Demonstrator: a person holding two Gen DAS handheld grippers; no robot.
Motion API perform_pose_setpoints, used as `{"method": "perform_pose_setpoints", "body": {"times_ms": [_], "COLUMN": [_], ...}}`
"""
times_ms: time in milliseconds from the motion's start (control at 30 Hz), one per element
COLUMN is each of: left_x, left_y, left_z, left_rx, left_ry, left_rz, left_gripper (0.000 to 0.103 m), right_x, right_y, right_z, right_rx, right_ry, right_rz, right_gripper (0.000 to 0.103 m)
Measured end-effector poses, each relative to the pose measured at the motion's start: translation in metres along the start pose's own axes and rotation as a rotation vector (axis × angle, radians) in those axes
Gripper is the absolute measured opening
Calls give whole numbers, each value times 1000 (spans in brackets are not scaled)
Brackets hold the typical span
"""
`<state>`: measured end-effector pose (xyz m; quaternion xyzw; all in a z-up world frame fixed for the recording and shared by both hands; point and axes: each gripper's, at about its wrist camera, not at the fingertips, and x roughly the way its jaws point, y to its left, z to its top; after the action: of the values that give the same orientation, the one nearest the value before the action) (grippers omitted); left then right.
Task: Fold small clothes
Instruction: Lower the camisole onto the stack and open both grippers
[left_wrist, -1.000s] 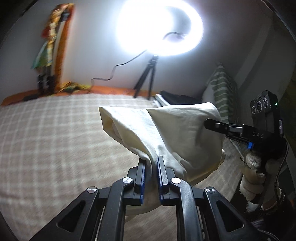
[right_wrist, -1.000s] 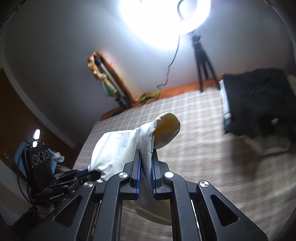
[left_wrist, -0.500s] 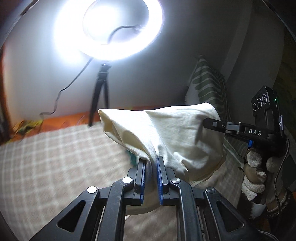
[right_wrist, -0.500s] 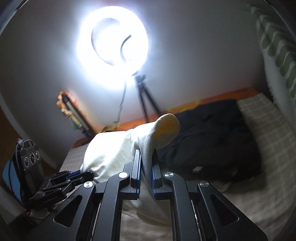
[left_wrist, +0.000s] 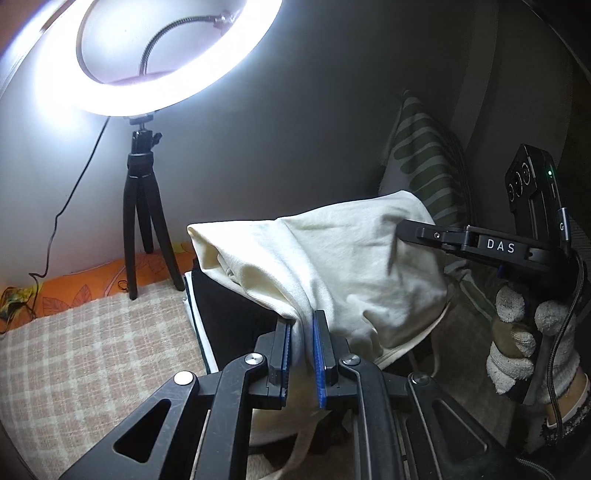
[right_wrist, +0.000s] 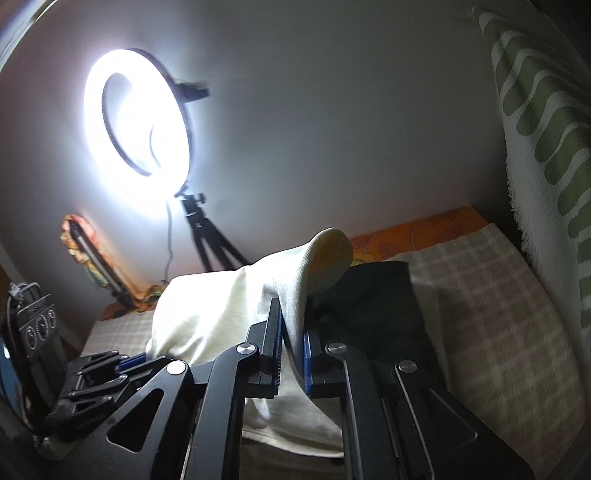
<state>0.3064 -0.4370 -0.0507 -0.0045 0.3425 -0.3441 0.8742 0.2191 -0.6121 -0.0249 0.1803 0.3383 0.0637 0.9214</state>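
A cream-white garment (left_wrist: 343, 266) hangs in the air between my two grippers, above a dark folded garment (left_wrist: 229, 306) on the checked bed cover. My left gripper (left_wrist: 302, 325) is shut on a bunched part of the cream garment. My right gripper (right_wrist: 291, 325) is shut on another part of it (right_wrist: 221, 310). In the left wrist view the right gripper (left_wrist: 417, 230) comes in from the right, held by a gloved hand (left_wrist: 517, 343). In the right wrist view the left gripper (right_wrist: 122, 365) shows at the lower left.
A bright ring light (left_wrist: 147, 55) stands on a black tripod (left_wrist: 142, 221) at the bed's far edge against the wall. A green-striped pillow (right_wrist: 546, 129) leans at the right. The checked bed cover (left_wrist: 85, 350) lies below, with an orange sheet (left_wrist: 92, 280) at its far edge.
Both grippers have carried the cream garment to the right across the bed, towards the dark garment and the striped pillow. Both grips have held.
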Motion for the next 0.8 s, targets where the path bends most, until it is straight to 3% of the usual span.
{"method": "perform_pose_setpoints", "body": {"times_ms": [200, 267, 367, 500, 533, 600, 800], "left_x": [21, 22, 17, 5, 4, -2, -24], "left_y": [5, 5, 5, 1, 1, -1, -6], "left_z": [-7, -8, -9, -10, -9, -9, -11], "left_rx": [-9, -4, 6, 30, 32, 31, 29], "left_ry": [49, 57, 56, 44, 40, 31, 13], "left_rz": [67, 99, 119, 129, 129, 130, 127], "left_gripper": [13, 28, 35, 42, 48, 57, 59], "right_x": [25, 33, 43, 38, 34, 28, 10], "right_y": [-27, -30, -32, -27, -26, -25, -12], "right_z": [-1, -2, -5, -6, -6, -5, -6], "right_rx": [10, 1, -11, -39, -39, -36, -38], "right_ry": [35, 45, 70, 62, 54, 44, 25], "right_rz": [-67, -117, -227, -285, -288, -295, -286], "right_gripper": [7, 8, 12, 33, 37, 42, 49]}}
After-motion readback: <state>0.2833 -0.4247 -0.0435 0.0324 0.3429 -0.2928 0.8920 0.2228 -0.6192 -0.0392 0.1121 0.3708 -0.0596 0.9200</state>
